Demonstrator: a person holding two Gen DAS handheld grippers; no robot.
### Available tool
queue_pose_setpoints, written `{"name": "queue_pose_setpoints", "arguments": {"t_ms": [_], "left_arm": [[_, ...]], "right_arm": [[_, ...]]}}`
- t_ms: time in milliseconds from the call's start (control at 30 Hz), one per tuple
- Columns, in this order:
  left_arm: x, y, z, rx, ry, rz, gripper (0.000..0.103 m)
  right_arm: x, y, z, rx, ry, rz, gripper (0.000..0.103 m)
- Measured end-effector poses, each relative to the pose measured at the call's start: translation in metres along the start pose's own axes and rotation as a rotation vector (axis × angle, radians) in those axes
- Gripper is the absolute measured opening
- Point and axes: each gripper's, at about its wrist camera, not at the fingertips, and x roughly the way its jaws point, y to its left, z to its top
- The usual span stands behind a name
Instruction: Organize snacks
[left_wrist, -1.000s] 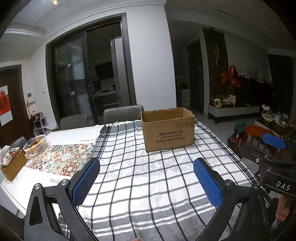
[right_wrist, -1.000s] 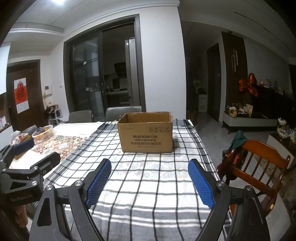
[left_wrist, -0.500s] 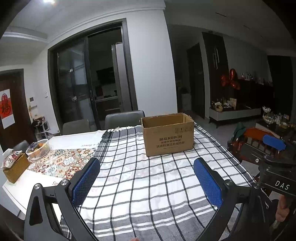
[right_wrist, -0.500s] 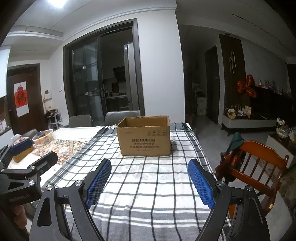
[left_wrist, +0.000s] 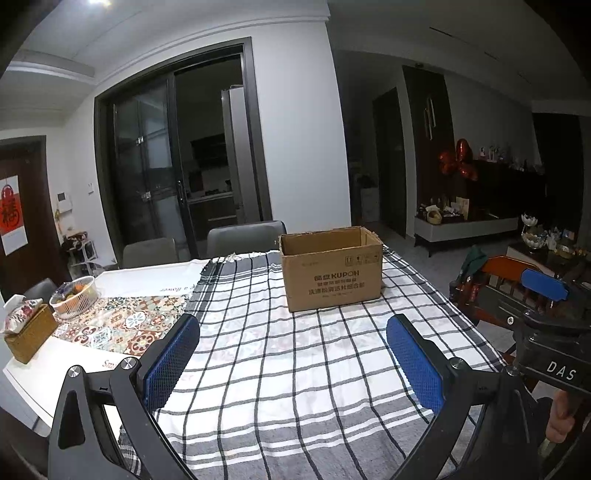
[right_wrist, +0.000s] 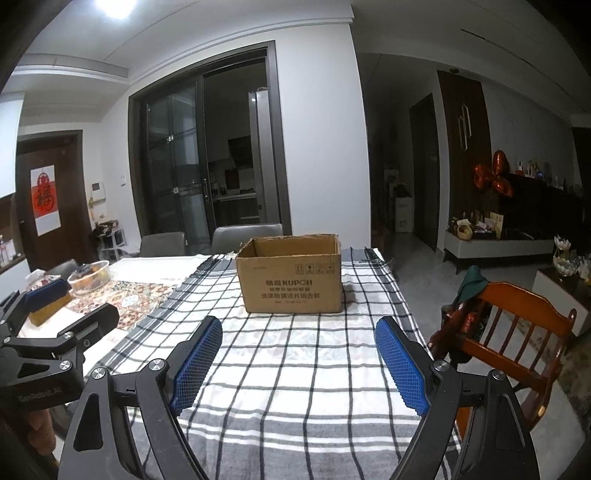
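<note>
An open brown cardboard box (left_wrist: 331, 268) stands upright on the checked tablecloth (left_wrist: 280, 354) at the far middle of the table; it also shows in the right wrist view (right_wrist: 291, 278). Its inside is hidden from both views. My left gripper (left_wrist: 293, 360) is open and empty, held above the cloth well short of the box. My right gripper (right_wrist: 298, 363) is open and empty, also short of the box. No loose snacks show on the cloth.
A white basket with snacks (left_wrist: 74, 296) and a tissue box (left_wrist: 27, 328) sit at the table's left end on a patterned runner (left_wrist: 122, 325). A wooden chair (right_wrist: 517, 332) stands at the right edge. Grey chairs (left_wrist: 245, 238) stand behind the table.
Both views have tilted upward a little, so the box sits lower in the frames. Both grippers stay open and empty.
</note>
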Motion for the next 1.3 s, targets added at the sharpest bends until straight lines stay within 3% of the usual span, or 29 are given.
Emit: {"name": "queue_pose_setpoints", "arguments": {"t_ms": [1300], "left_arm": [[-0.0020, 0.0001, -0.0006, -0.017, 0.011, -0.020, 0.103]], "right_arm": [[-0.0051, -0.0022, -0.0027, 0.012, 0.001, 0.007, 0.086]]}}
